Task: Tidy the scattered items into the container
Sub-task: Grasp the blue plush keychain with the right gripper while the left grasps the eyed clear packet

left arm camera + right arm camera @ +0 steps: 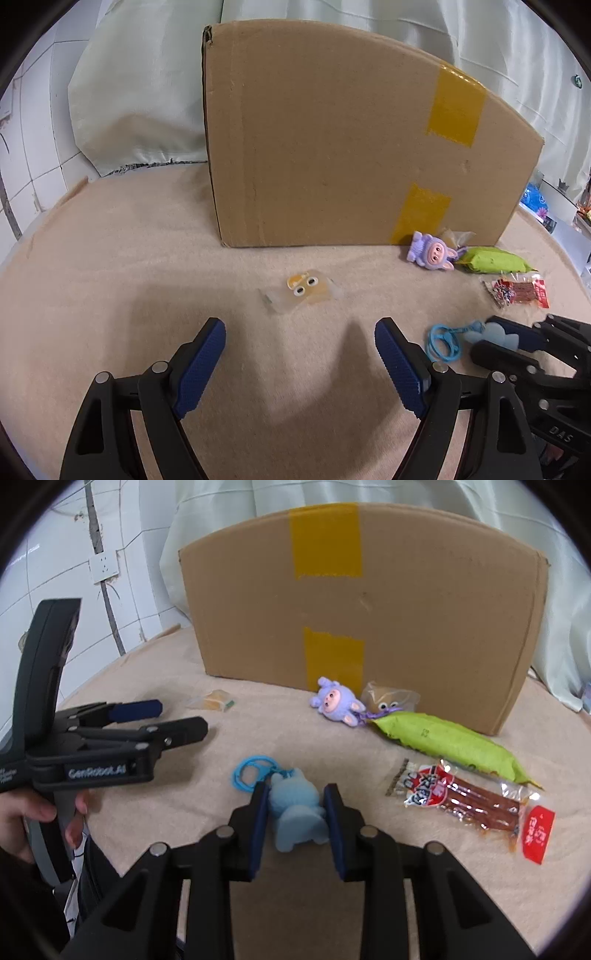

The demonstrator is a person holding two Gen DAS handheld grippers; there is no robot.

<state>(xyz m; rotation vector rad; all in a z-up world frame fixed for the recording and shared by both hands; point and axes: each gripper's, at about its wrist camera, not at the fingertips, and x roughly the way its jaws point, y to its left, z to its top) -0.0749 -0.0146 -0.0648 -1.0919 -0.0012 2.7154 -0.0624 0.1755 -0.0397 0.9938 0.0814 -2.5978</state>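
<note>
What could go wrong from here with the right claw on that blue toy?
1. The right claw pinches the blue toy only by its sides; its ring loop trails on the cloth and might snag when lifted.
2. The cardboard box stands tall with its opening out of view, so the toy could hit the wall instead of dropping in.
3. The open left claw sits close alongside; the two could collide.
</note>
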